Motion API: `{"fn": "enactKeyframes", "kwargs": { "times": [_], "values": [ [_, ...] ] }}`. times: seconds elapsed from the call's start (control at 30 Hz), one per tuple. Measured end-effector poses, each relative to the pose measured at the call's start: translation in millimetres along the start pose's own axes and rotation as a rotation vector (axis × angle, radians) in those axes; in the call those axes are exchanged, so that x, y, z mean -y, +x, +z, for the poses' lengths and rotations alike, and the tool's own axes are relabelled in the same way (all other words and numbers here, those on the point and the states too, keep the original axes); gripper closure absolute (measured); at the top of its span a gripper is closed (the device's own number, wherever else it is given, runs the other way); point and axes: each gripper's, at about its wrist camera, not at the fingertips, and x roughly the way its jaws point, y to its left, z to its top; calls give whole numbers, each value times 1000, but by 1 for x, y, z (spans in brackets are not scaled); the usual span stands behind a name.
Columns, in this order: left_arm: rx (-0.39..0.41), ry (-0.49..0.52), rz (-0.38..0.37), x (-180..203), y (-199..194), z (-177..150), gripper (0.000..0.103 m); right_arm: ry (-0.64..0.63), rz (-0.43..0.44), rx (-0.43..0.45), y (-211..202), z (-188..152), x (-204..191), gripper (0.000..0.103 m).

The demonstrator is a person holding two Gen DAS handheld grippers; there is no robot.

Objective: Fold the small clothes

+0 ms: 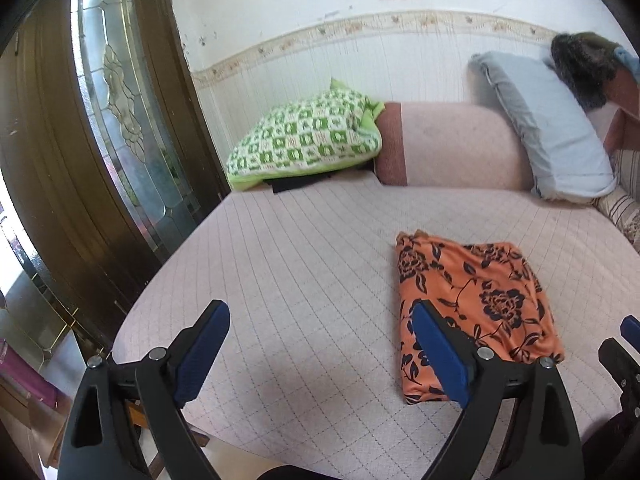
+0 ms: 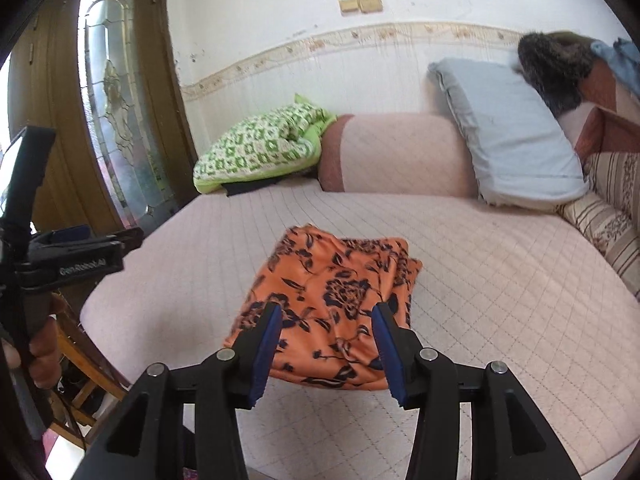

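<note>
An orange floral garment point(image 2: 332, 304) lies folded on the pink quilted bed point(image 2: 480, 280), nothing gripping it. The right gripper point(image 2: 326, 350) hovers at its near edge, jaws spread. The left gripper point(image 1: 320, 352) gapes empty at nine o'clock. Pillows point(image 1: 308, 140) lie at twelve.

Orange garment point(image 1: 472, 304) with dark floral print, folded into a rectangle, lying flat on pink quilted bed point(image 1: 300, 264)
</note>
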Motion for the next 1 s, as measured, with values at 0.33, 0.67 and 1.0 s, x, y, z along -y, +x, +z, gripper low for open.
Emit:
{"fn": "enactKeyframes", "kwargs": {
  "times": [0.33, 0.67, 1.0],
  "values": [
    [51, -22, -28, -15, -38, 4, 10, -35, 16, 69, -40, 18, -33, 51],
    [131, -21, -49, -23, -71, 5, 2, -52, 18, 96, -52, 24, -49, 51],
    [170, -17, -58, -27, -86, 8, 2, -39, -21, 91, -53, 29, -50, 51]
  ]
}}
